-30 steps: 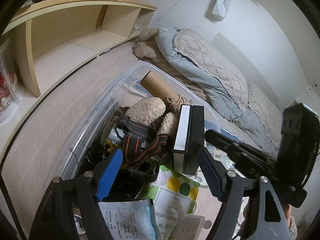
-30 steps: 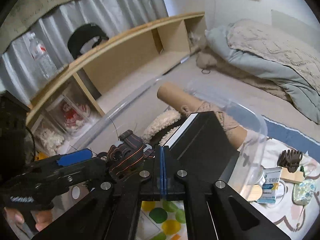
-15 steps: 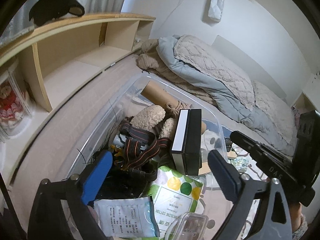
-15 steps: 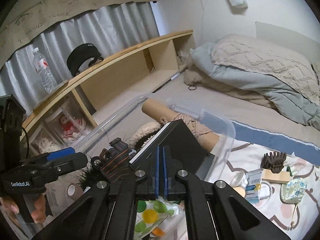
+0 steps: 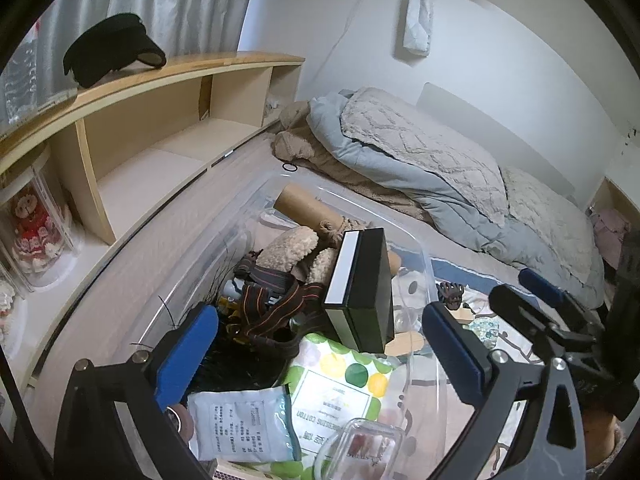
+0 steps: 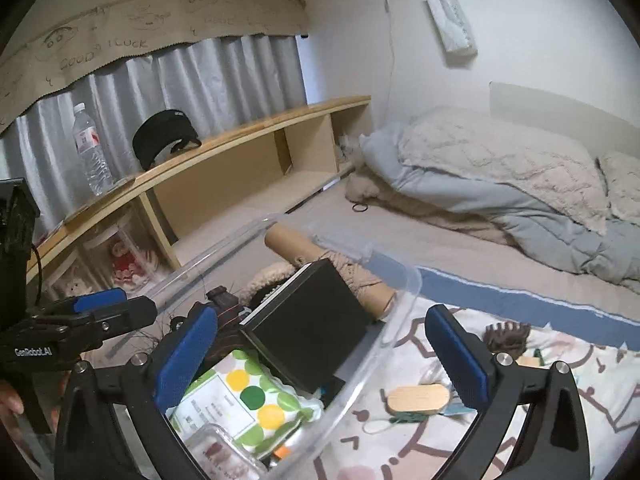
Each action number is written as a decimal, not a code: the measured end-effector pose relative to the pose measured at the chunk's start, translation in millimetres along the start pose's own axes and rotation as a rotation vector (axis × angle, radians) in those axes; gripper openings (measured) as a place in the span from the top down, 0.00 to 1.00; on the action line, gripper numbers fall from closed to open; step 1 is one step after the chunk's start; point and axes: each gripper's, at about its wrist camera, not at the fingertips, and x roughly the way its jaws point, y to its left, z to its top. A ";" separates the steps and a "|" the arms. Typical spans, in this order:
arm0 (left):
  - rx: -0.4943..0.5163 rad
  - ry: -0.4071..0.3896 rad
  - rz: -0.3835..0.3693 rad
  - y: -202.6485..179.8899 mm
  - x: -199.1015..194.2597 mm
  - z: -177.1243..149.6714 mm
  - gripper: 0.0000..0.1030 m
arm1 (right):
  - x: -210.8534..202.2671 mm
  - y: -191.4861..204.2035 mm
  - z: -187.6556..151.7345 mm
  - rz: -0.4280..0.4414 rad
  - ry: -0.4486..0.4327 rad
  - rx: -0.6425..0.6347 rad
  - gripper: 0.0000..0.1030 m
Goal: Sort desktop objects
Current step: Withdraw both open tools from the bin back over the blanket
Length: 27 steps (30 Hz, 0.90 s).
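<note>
A clear plastic bin (image 5: 430, 264) on the bed holds a black box (image 5: 368, 292) leaning upright, a cardboard tube (image 5: 300, 204), a striped strap (image 5: 276, 300), a green-dotted cotton pack (image 5: 340, 380) and a white pouch (image 5: 240, 428). My left gripper (image 5: 319, 312) hovers over the bin, its jaws opening wide, with nothing gripped between them. My right gripper (image 6: 320, 312) hangs above the bin's right rim (image 6: 412, 280), jaws also opening, pads touching nothing. A hair claw (image 6: 506, 334) and a wooden piece (image 6: 418, 398) lie on the patterned sheet to the right.
A wooden shelf (image 6: 248, 136) runs along the left, with a water bottle (image 6: 90, 148) and a black cap (image 6: 164, 140) on top. A folded duvet (image 6: 500, 176) lies at the back. A hair tie (image 6: 360, 207) rests on the mattress.
The right gripper went from shut to wide open. The left gripper's jaws spread wider. Both have drawn back and up from the bin, so more of the room shows.
</note>
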 end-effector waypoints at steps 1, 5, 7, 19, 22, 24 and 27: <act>0.005 -0.003 0.000 -1.6 -1.6 -1.2 0.00 | -3.1 -1.1 -0.2 -0.004 -0.005 -0.001 0.00; 0.014 -0.022 0.000 -9.5 -8.5 -3.8 0.00 | -18.2 -6.5 -2.4 -0.025 -0.026 -0.010 0.00; 0.014 -0.032 -0.002 -13.6 -11.8 -4.9 0.00 | -27.2 -9.1 -4.5 -0.029 -0.039 -0.012 0.00; 0.047 -0.093 -0.035 -48.2 -31.3 -14.2 0.00 | -79.7 -27.2 -26.2 -0.103 -0.122 -0.052 0.00; 0.065 -0.102 -0.041 -60.1 -31.4 -18.5 0.00 | -92.3 -34.2 -31.5 -0.123 -0.135 -0.061 0.00; 0.077 -0.105 -0.051 -69.0 -29.6 -21.1 0.00 | -101.5 -41.8 -35.6 -0.137 -0.149 -0.056 0.00; 0.088 -0.112 -0.062 -80.3 -28.1 -23.6 0.00 | -113.3 -55.9 -40.9 -0.163 -0.160 -0.042 0.00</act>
